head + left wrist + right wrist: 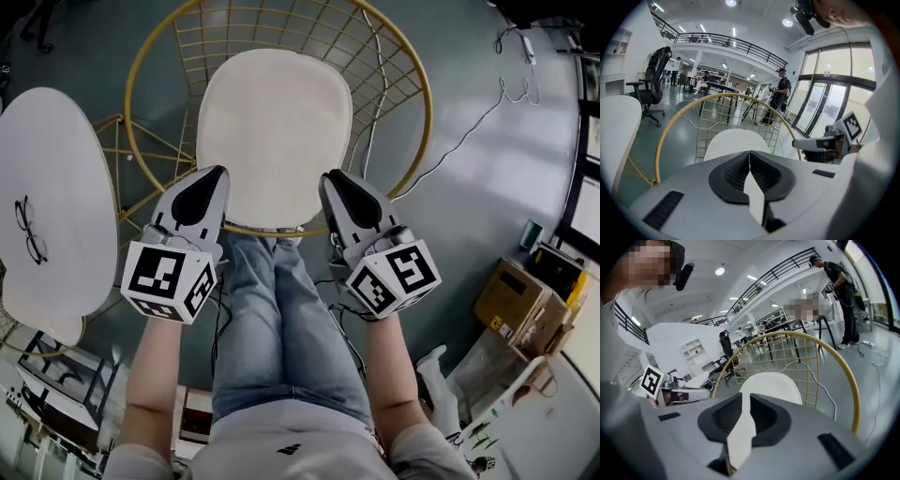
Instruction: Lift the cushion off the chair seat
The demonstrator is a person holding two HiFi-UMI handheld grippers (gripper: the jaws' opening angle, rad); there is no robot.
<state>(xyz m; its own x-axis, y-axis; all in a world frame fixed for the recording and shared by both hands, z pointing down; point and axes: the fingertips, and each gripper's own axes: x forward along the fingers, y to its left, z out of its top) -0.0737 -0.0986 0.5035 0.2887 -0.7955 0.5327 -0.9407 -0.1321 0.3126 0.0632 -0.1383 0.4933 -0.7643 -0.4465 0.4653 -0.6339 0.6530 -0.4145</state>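
Here the left gripper (217, 174) is clenched empty at the edge of the cushion (274, 122). The right gripper (328, 177) is parted slightly.

No readable text is showing. Left marker cube (169, 281) and right marker cube (394, 278) are showing only square patterns; cardboard box (511, 298) label is rendering too small.

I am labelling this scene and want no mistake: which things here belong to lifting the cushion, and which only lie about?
For the job: cushion, wire chair, left hand-held gripper, right hand-held gripper.

Lying about: white table, glasses on it, cardboard box, floor cable.
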